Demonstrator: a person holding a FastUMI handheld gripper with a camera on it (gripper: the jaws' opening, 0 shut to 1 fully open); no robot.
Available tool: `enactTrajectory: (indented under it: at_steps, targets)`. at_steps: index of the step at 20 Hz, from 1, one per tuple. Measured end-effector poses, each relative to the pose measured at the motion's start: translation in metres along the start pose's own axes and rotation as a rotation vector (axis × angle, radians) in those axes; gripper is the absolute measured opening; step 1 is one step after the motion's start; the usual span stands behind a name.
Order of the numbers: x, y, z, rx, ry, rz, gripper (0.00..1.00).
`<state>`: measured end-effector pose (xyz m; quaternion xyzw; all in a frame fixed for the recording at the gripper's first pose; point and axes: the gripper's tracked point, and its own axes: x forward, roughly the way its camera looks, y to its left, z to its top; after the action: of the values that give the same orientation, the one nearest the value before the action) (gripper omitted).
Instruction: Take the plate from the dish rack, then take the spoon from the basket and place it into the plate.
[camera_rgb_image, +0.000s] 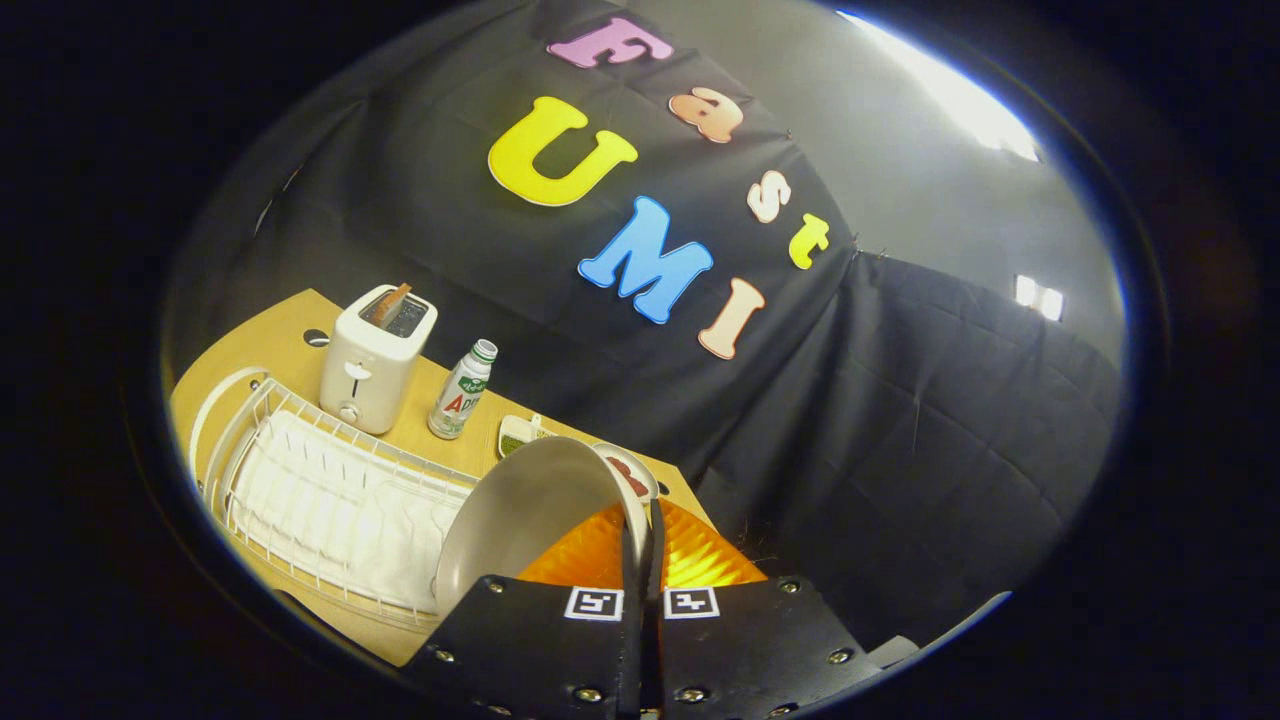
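Note:
My gripper is shut on the rim of a pale round plate. The plate is held on edge and tilted, its broad face turned to the left of the fingers, off the white wire dish rack beside it. Right behind the fingers lies a ribbed orange basket, mostly hidden by the plate and the gripper. What is inside it cannot be seen.
On the wooden table beyond the rack stand a white toaster with a slice in it and a small bottle. A small packet and a white dish lie just past the plate. White cloth lines the rack.

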<state>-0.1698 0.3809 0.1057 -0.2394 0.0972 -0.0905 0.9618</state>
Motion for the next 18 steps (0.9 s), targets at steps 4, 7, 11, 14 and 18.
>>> enactTrajectory:
  at_steps: [4,7,11,14,18]
  targets:
    - [-0.039,0.000,-0.033,0.084,0.034,0.080,0.01]
    - [-0.059,0.009,-0.067,0.106,0.079,0.139,0.01]
    - [-0.074,0.026,-0.110,0.128,0.143,0.226,0.01]
    - [-0.081,0.039,-0.140,0.182,0.210,0.272,0.01]
    - [-0.081,0.062,-0.176,0.313,0.318,0.340,0.01]
